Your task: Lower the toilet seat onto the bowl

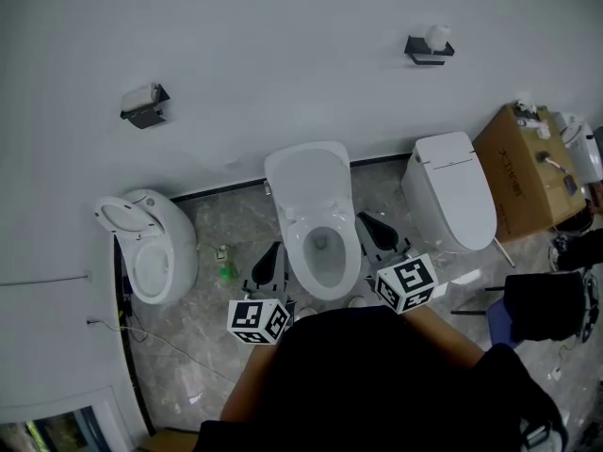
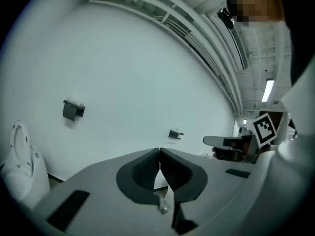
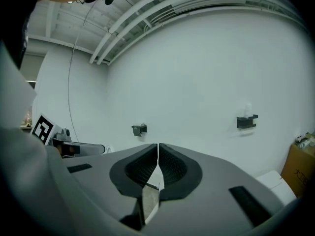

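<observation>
Left hand-held gripper (image 2: 160, 154) closed, empty | right hand-held gripper (image 3: 158, 149) closed, empty | toilet (image 1: 325, 257) long axis from wall (image 1: 283, 55) toward person (image 1: 377, 375), lid (image 1: 306, 175) up

Middle toilet (image 1: 316, 224) between left toilet (image 1: 151, 248) and right toilet (image 1: 452, 191), box (image 1: 518, 172) farther right

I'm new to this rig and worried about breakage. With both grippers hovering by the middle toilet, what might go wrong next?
Both the left gripper and right gripper are shut and empty, so a push instead of a grip may let the middle toilet's raised lid slam down. The left gripper might also knock the nearby green bottle.
</observation>
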`<state>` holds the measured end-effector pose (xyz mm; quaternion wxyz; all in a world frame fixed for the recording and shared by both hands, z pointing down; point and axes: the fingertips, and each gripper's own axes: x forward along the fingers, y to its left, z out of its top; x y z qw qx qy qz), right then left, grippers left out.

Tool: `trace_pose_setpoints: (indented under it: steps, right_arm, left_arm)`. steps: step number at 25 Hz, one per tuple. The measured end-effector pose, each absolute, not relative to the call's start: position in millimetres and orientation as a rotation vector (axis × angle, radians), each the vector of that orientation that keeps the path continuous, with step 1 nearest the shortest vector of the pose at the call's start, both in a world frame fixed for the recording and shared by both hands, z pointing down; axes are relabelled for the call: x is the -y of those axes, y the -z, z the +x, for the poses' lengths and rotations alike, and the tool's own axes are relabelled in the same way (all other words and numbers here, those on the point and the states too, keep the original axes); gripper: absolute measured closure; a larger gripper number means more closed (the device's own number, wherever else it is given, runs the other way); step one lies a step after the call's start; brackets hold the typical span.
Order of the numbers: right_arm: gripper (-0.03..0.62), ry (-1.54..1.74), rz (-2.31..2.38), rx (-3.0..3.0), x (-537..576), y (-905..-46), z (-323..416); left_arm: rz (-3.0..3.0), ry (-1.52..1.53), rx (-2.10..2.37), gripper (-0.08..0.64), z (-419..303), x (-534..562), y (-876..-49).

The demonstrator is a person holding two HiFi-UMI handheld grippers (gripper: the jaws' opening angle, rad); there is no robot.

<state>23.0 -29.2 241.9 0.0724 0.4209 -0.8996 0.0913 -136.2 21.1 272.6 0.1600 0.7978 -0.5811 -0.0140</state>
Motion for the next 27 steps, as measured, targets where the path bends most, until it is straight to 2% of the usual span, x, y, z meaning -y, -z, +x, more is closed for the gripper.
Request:
trace_pose_setpoints:
  steps: [5, 27]
  right_arm:
    - [0.557, -0.198, 1.266, 2.694, 34, -240, 25]
    - [0.56, -0.272, 1.354, 2.676, 6, -249, 45]
  left_arm:
    - [2.261, 0.054, 1.697, 0.541, -143, -17, -273]
    - [2.296, 0.01, 1.654, 0.543, -123, -36, -276]
